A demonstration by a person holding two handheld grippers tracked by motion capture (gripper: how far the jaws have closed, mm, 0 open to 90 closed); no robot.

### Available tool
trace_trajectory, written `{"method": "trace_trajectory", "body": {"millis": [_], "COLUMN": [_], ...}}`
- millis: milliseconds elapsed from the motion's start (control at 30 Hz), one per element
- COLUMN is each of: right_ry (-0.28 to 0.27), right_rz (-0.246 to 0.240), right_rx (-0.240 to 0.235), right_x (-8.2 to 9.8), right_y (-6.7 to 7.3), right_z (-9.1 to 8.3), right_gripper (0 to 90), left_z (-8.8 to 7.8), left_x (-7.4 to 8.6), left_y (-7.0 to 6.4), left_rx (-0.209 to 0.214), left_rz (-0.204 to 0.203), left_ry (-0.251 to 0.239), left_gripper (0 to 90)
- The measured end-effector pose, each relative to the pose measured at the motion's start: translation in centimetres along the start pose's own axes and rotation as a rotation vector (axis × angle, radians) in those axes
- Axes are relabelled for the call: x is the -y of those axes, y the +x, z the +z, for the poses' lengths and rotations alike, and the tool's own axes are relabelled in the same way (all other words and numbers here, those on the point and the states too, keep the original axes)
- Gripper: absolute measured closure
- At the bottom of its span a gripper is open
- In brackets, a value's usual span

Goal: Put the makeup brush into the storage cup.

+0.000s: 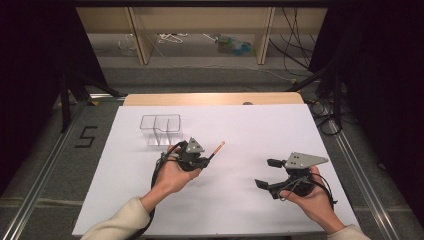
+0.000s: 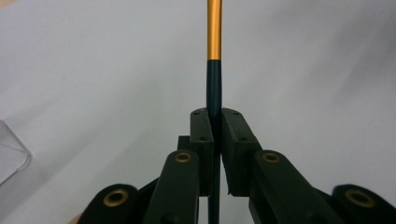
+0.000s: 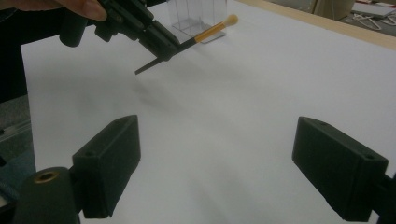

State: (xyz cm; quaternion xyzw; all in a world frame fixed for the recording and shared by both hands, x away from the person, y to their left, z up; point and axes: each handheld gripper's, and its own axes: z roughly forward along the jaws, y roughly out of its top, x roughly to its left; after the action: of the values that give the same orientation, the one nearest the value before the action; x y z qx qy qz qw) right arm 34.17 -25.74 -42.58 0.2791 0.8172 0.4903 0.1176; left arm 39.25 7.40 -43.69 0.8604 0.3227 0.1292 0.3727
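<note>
A clear divided container [image 1: 161, 129] is standing on the white sheet [image 1: 250, 130] toward its far left. Just in front of it, the left gripper [image 1: 206, 159] is clamping a black-and-orange pen [image 2: 214, 70] between its jaws, holding it above the sheet with the orange end pointing away. Well to the right, the right gripper [image 1: 269, 173] is hovering with jaws wide apart, gripping nothing.

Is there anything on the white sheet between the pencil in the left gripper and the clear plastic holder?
Nothing visible. The left gripper grips the black-and-orange pencil just right of the clear plastic divided holder; bare white sheet lies between them.
</note>
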Motion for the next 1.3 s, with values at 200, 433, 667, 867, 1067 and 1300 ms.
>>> {"method": "trace_trajectory", "body": {"millis": [200,433,667,867,1067,1300], "right_ry": [-0.006,-0.004,-0.004,-0.004,-0.005,-0.004], "right_rz": [-0.007,-0.001,-0.009,-0.010,-0.010,-0.006], "right_rx": [-0.009,-0.010,-0.004,-0.006,-0.007,-0.007], "right_x": [0.0,0.0,0.0,0.0,0.0,0.0], "right_y": [-0.1,0.0,0.0,0.0,0.0,0.0], "right_z": [0.1,0.0,0.0,0.0,0.0,0.0], "right_gripper": [16.1,16.1,16.1,16.1,16.1,16.1], "left_z": [-0.3,-0.9,-1.0,-1.5,-1.9,-2.3], "left_x": [0.4,0.5,0.8,0.9,1.0,0.9], "left_y": [-0.1,0.0,0.1,0.2,0.4,0.7], "left_rx": [-0.006,-0.039,-0.043,-0.066,-0.083,-0.106], "left_rz": [-0.023,-0.037,-0.052,-0.072,-0.099,-0.129], "left_ry": [-0.054,-0.137,-0.160,-0.194,-0.233,-0.294], "left_gripper": [83.4,83.4,83.3,83.3,83.3,83.3]}}
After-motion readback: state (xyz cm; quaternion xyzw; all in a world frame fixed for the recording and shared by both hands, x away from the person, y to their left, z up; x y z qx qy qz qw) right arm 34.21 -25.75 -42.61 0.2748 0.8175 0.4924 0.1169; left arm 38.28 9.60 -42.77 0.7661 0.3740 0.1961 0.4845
